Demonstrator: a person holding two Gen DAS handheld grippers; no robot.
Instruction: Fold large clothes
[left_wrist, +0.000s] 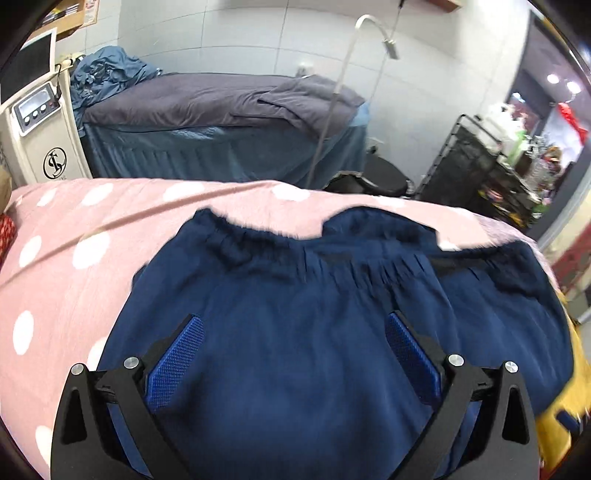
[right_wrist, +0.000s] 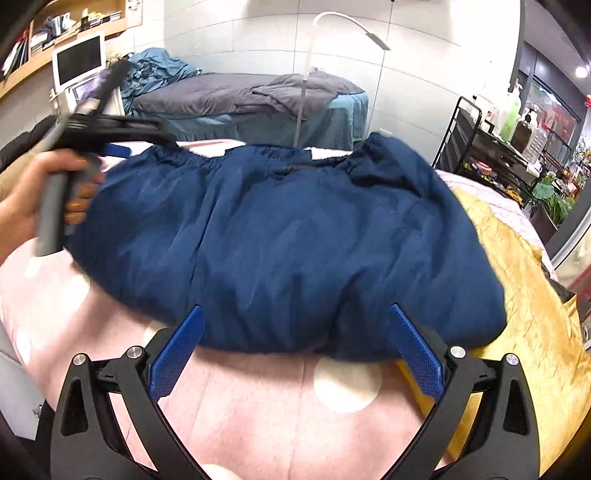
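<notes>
Pink fabric with white dots, a bedspread (right_wrist: 258, 413), covers the bed that carries everything, and on its far left in the right wrist view a person's hand (right_wrist: 22, 210) grips the handle of the left gripper (right_wrist: 122, 147), whose blue-tipped end reaches the left edge of the navy garment (right_wrist: 295, 240). From its own camera, the left gripper (left_wrist: 293, 354) has its fingers (left_wrist: 177, 362) spread wide apart and released, hovering over the middle of the navy garment (left_wrist: 314, 332) with nothing between them. The garment lies flat across the bedspread (left_wrist: 55, 266), its gathered elastic waistband (left_wrist: 258, 247) along the far edge. The right gripper (right_wrist: 295, 350) sits at the garment's near hem, its fingers (right_wrist: 415, 354) likewise parted and holding nothing. To the right a yellow cloth (right_wrist: 517, 295) lies on the bed, partly under the garment. Behind, from left to right: a wooden wall shelf (right_wrist: 74, 22) holding books and small items, a white monitor (right_wrist: 79, 61), a second bed (right_wrist: 258, 96) with a grey blanket and a heap of blue linen (right_wrist: 159, 66), a lamp on a curved neck (right_wrist: 351, 26), and a black wire trolley (right_wrist: 480, 147) loaded with bottles and small, blurred items.
</notes>
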